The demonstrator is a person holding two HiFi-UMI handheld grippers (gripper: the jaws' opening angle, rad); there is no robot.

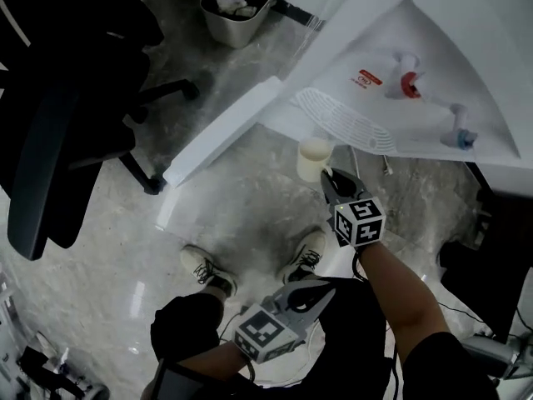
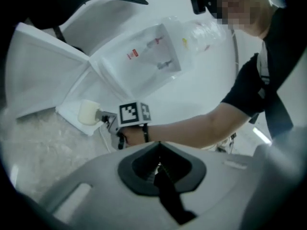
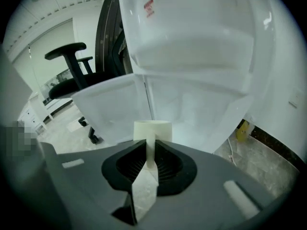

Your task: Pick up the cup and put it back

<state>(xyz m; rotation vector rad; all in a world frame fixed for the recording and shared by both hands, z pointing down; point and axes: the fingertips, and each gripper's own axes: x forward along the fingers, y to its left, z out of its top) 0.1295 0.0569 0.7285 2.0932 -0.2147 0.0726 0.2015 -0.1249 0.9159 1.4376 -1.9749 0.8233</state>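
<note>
right gripper (image 1: 331, 182) clamped on cup (image 1: 315, 158) handle | cup upright, just off drip tray (image 1: 346, 122) near edge | left gripper (image 1: 325, 290) jaws together, empty, far from tray

Cup (image 3: 152, 128) base hidden behind jaws, label (image 1: 367, 79) print likely too small to read, chair (image 1: 58, 98) cropped

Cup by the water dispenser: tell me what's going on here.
A person works with a handheld gripper in each hand. The right gripper is clamped on a cream cup, holding it in the air just in front of the drip tray of a white water dispenser; the cup appears clear of the tray. The left gripper is shut and empty, held low near the person's body.
</note>
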